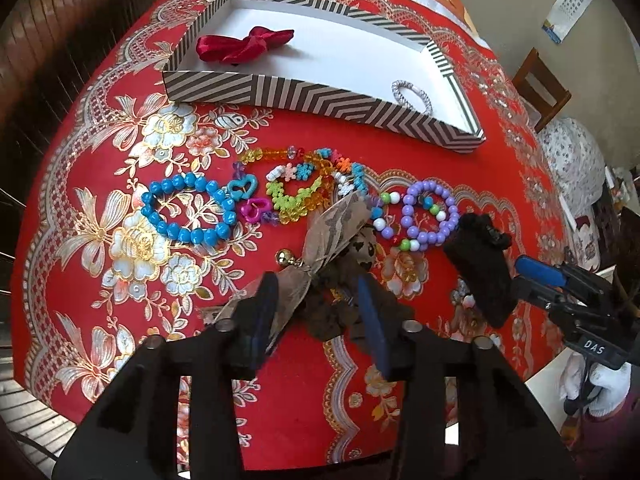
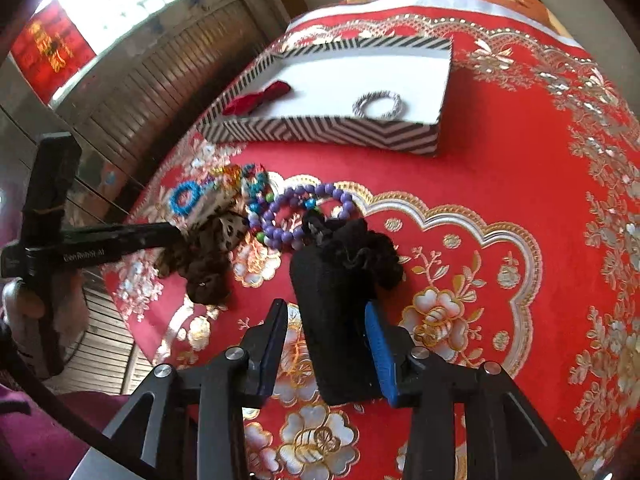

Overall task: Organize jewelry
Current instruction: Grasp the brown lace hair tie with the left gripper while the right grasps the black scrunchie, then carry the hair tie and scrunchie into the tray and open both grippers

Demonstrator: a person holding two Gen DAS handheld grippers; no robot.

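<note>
So my right gripper (image 2: 326, 344) is pinching the black hair tie (image 2: 340, 300), left gripper (image 1: 318, 312) spread over the leopard scrunchie (image 1: 344, 264), striped box (image 2: 320, 132) straight ahead across the counter (image 2: 520, 184)

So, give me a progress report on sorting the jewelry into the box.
Done: a red velvet bow and a silver hair tie lie in the striped box. In hand: the right hand-held gripper straddles a black scrunchie; the left hand-held gripper stands open over a leopard-print bow. Left: the blue bead bracelet, purple bead bracelet and colourful bead strands on the tablecloth.
</note>
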